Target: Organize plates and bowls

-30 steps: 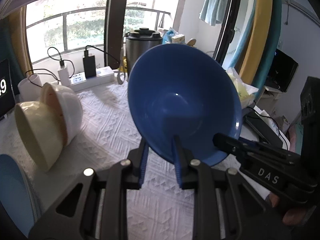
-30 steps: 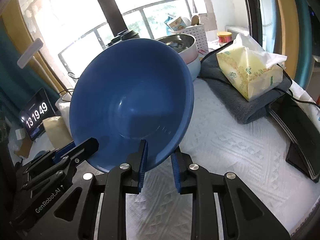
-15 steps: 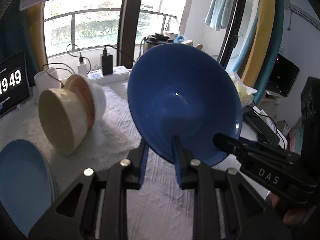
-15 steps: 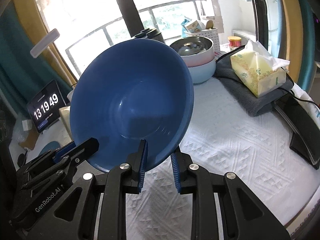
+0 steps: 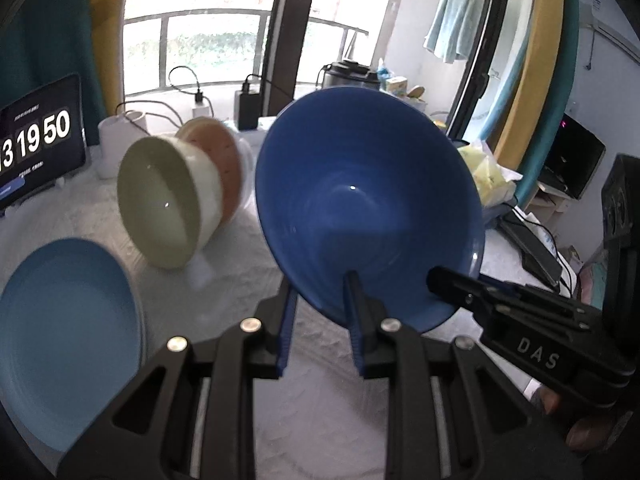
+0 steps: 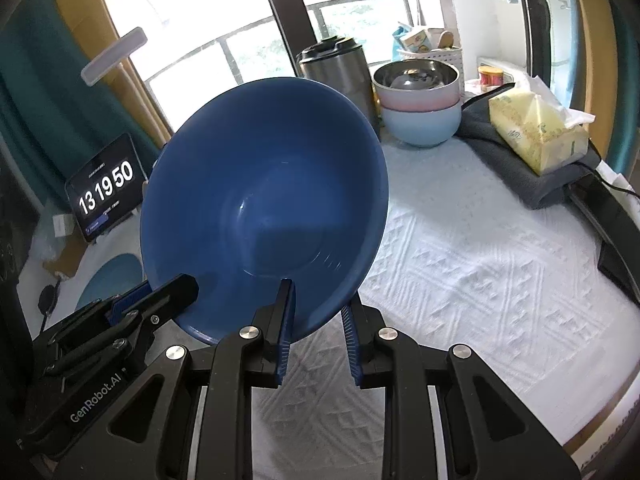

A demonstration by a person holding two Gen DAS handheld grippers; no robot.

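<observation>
A dark blue bowl [image 5: 368, 204], stiff and probably slick, is clamped at its near rim by the left hand-held gripper [image 5: 320, 292] and right hand-held gripper [image 6: 316, 300].

We see the bowl [image 5: 368, 204] held above the tablecloth [image 6: 480, 280]. At ten o'clock lie nested bowls [image 5: 176, 200] on their sides; at eight, a plate [image 5: 60, 336]; at one, stacked bowls [image 6: 418, 108] stand behind.
</observation>
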